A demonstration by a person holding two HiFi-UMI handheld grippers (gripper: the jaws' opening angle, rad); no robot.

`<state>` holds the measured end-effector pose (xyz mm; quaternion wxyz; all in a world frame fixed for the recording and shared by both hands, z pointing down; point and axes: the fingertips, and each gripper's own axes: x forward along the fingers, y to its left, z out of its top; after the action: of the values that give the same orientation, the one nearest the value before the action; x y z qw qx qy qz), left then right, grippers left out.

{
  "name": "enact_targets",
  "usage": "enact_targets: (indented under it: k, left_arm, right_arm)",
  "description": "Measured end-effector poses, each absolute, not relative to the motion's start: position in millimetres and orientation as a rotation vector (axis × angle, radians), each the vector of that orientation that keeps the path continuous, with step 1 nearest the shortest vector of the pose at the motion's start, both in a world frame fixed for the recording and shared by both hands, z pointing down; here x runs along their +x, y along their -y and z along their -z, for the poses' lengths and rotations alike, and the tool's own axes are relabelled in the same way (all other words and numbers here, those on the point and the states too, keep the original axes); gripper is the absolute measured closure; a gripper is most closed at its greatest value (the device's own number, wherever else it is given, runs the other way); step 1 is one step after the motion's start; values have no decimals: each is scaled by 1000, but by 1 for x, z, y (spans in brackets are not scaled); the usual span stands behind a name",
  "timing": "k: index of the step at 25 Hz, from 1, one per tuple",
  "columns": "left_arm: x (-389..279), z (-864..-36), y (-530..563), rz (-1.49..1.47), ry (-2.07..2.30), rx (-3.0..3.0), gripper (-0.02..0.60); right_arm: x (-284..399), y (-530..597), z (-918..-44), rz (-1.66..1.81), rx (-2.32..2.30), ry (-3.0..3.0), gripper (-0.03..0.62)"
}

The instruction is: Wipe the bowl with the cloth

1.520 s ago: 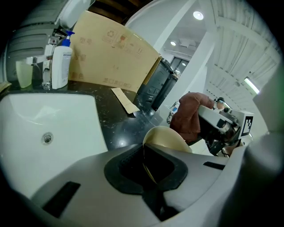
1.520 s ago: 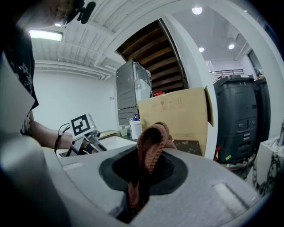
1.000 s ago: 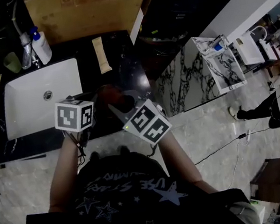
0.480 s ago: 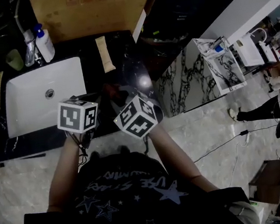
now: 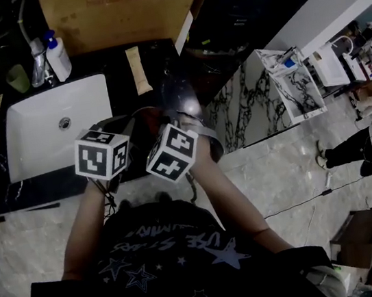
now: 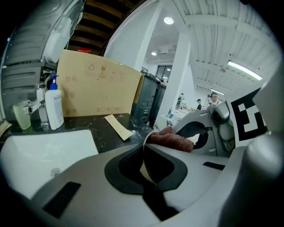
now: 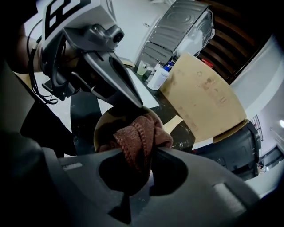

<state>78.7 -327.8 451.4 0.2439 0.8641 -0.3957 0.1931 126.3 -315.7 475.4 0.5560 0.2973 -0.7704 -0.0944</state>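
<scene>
Clamping the bowl point(image 7: 104, 119) by its thin rim, my left gripper point(image 6: 144, 148) has its jaws closed on it. My right gripper point(image 7: 148, 153) jaws pinch the brown cloth point(image 7: 140, 135) inside it, above the dark tabletop point(image 5: 157, 72) beside the sink point(image 5: 39, 138). Wiping seems under way, unfinished. One bowl, one cloth, two grippers.

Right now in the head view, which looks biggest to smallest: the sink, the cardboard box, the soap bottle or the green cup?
1. The cardboard box and sink: about alike, too close to rank.
2. Then the soap bottle.
3. Then the green cup.
</scene>
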Motion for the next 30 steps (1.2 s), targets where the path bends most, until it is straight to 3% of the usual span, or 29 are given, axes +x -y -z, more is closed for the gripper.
enact_targets:
  k: [6, 20, 30]
  left_arm:
    - [80, -443, 329, -514, 1102, 2408, 565]
    - [74, -437, 330, -463, 1137, 2384, 563]
    - [70, -434, 335, -430, 1164, 2383, 563]
  right_arm:
    - [115, 298, -477, 144, 588, 1850, 543]
    - [86, 300, -467, -824, 598, 2439, 545]
    - [96, 321, -439, -922, 749, 2622, 543]
